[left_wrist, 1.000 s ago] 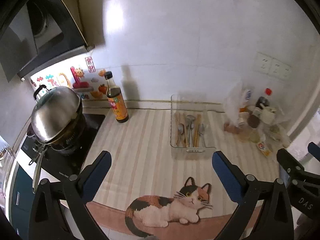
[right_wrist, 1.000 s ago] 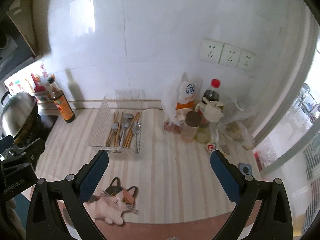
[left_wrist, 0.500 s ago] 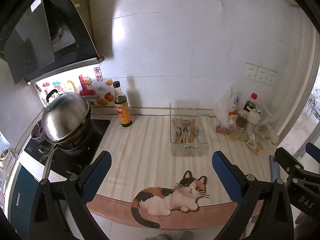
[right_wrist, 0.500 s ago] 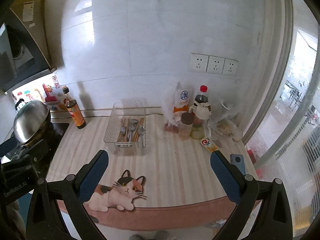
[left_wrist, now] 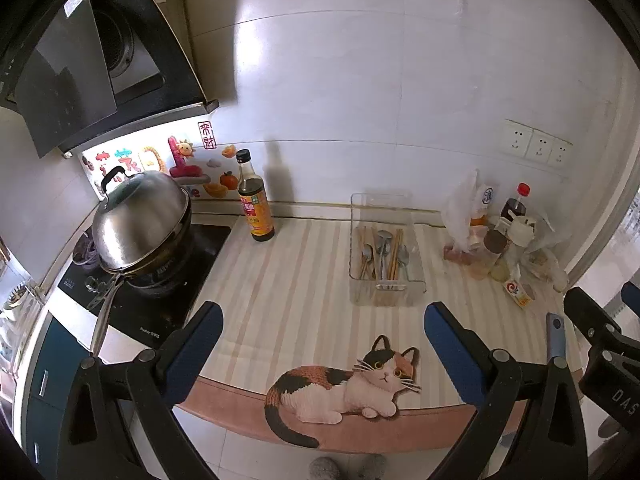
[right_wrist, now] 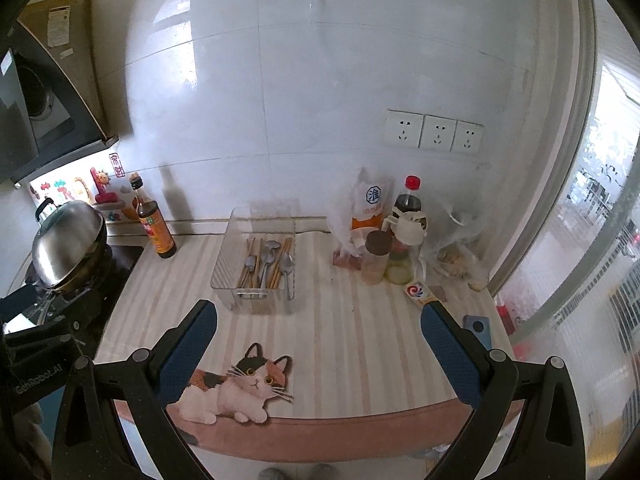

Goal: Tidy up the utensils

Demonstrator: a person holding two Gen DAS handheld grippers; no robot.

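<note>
I'm seeing my left tool (left_wrist: 322, 338) and right tool (right_wrist: 318, 336) wearing blue pads on black, screw-studded frames.

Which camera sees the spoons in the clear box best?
The right wrist view. There the spoons lie nearer the middle, bowls and handles easy to tell from the chopsticks in the clear box. The left wrist view shows the same spoons, but they look more crowded together.
</note>
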